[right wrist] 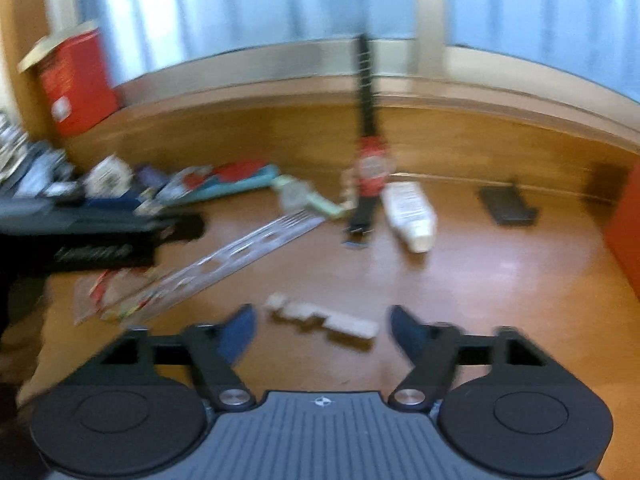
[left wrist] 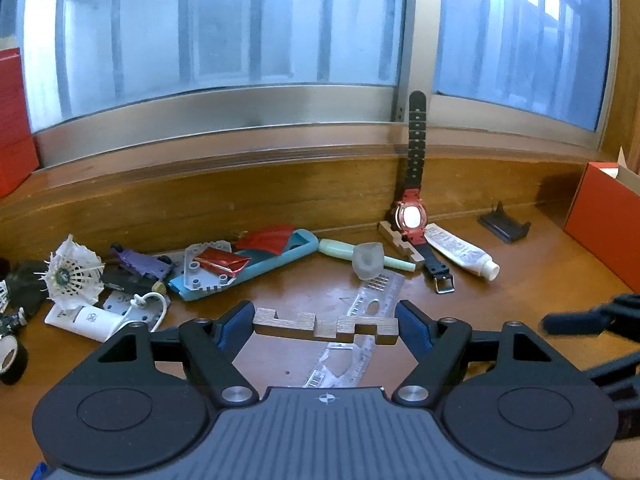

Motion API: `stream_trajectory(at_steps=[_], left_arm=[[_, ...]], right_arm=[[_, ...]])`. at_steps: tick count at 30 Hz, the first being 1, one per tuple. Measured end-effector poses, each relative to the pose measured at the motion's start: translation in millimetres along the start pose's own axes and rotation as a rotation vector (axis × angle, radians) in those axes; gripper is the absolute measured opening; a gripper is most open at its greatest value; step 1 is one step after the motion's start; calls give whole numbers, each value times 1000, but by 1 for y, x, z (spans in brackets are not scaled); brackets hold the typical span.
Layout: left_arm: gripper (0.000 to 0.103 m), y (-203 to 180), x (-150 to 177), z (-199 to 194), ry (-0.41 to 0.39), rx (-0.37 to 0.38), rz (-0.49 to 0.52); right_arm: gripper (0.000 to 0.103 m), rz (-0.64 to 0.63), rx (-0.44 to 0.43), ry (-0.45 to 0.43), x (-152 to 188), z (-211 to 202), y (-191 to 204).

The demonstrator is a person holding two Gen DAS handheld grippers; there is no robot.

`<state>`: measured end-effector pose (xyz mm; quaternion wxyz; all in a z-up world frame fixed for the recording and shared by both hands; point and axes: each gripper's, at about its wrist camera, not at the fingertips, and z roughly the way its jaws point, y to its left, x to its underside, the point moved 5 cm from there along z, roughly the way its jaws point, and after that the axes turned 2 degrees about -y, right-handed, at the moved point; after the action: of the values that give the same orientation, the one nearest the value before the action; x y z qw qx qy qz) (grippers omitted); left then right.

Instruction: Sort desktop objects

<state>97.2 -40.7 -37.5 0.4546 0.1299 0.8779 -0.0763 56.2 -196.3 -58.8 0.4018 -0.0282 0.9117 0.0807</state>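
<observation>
The left gripper clamps a notched block above the desk; the right gripper gapes over another block (blurred). Most clutter, including the watch, awaits sorting.

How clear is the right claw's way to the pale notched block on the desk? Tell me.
Probably clear. The right claw is open with nothing between its fingers, and the pale notched block lies on bare desk just ahead of them, apart from the clear ruler.
</observation>
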Motion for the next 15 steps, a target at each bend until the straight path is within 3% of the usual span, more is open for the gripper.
stream_trajectory(at_steps=[2, 8, 15], left_arm=[[76, -1, 1, 1, 4, 4, 4], [76, 2, 4, -2, 12, 16, 27], [76, 21, 10, -3, 30, 20, 3]], right_arm=[[85, 59, 32, 12, -1, 5, -5], [92, 139, 16, 13, 0, 15, 6], [92, 140, 164, 21, 5, 35, 19]])
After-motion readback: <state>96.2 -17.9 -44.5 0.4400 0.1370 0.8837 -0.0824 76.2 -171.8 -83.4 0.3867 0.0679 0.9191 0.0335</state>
